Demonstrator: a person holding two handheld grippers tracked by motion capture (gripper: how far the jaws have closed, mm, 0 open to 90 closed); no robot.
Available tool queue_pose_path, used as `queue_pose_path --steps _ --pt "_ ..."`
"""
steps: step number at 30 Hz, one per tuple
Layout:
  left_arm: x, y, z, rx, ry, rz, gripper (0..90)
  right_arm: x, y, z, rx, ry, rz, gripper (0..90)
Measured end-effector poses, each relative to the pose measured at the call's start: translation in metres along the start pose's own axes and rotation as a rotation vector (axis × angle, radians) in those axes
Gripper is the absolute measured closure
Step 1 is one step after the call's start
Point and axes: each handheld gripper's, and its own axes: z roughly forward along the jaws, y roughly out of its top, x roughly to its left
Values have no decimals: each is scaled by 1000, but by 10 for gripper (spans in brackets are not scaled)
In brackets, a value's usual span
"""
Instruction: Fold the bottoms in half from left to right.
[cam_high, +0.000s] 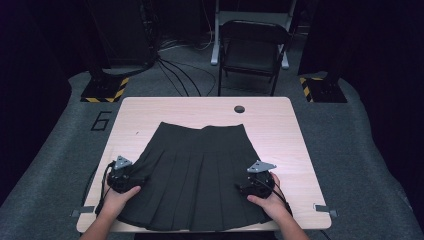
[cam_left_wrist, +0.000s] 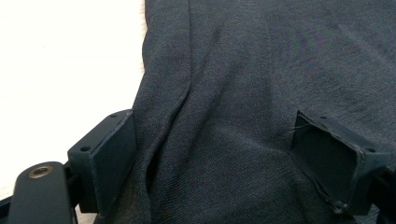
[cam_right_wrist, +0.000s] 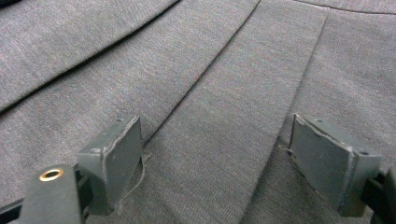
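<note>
The left gripper (cam_high: 131, 176) stood with its jaws wide apart, pressed down on the left flank of the skirt (cam_high: 197, 172); in the left gripper view (cam_left_wrist: 215, 154) the dark cloth lay bunched in a soft fold between the two pads, neither pad clamping it. The right gripper (cam_high: 250, 184) was likewise spread wide, set down on the skirt's right side near the hem; the right gripper view (cam_right_wrist: 215, 163) showed one flat pleat running between its pads, cloth not pinched. Each gripper was carried by a hand, left hand (cam_high: 119, 197) and right hand (cam_high: 270, 200), coming in from the near edge. The skirt, dark and pleated, lay flat on the light wooden table (cam_high: 280, 125), waistband toward the far side, hem toward the person. Beyond the table stood a folding chair (cam_high: 252, 50).
</note>
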Motion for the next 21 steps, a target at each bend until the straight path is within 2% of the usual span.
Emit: queue_pose_path --steps 5,8,21 --pt "0 0 -1 10 -4 3 144 0 0 0 1 0 -1 169" --pt "-1 0 0 -3 4 1 144 0 0 0 1 -2 0 169" --pt "0 0 0 -2 1 -1 144 0 0 0 1 -3 -5 165"
